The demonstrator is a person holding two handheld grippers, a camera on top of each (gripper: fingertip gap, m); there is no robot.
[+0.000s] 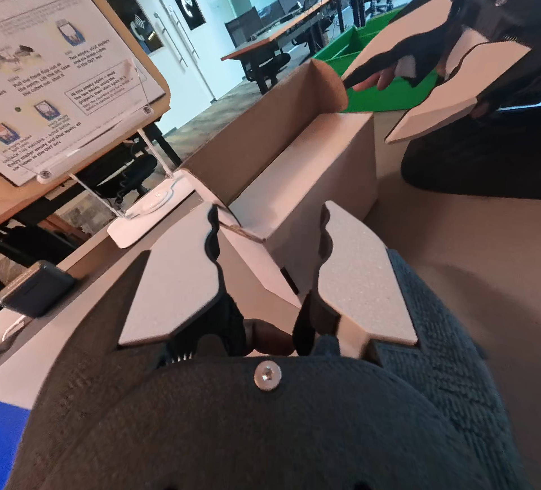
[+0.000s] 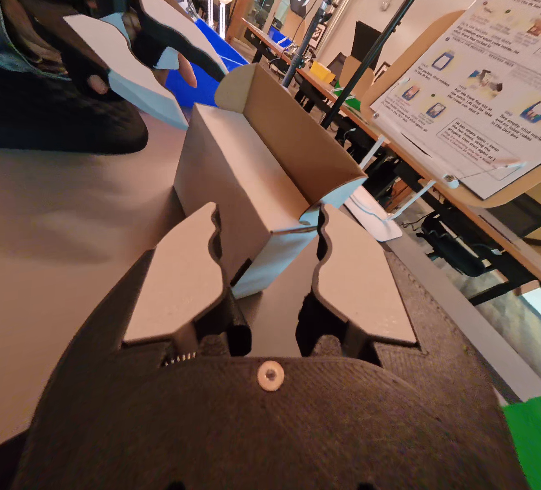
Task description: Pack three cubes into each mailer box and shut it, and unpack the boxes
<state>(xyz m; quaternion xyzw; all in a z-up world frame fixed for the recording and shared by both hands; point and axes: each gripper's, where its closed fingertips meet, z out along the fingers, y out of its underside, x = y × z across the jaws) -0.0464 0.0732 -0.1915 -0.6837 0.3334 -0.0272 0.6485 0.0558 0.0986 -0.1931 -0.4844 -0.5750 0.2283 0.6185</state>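
A white mailer box (image 1: 307, 177) with a brown inside lies on the table, its lid (image 1: 263, 130) standing up along the far side. No cube shows; the box's inside is hidden. My left gripper (image 1: 269, 212) is open, its fingers straddling one end corner of the box. My right gripper (image 2: 268, 212) is open and straddles the opposite end of the box (image 2: 234, 168). Each gripper also shows in the other's view, open beside the far end of the box: the right gripper (image 1: 367, 108) and the left gripper (image 2: 205, 95), each with a gloved hand behind it.
An instruction board (image 1: 58, 66) on a white stand (image 1: 152, 212) stands at the table's back edge and also shows in the right wrist view (image 2: 468, 95). A green bin (image 1: 380, 95) sits beyond one end of the box, a blue bin (image 2: 187, 89) beyond the other. A small black block (image 1: 35, 285) lies at the left.
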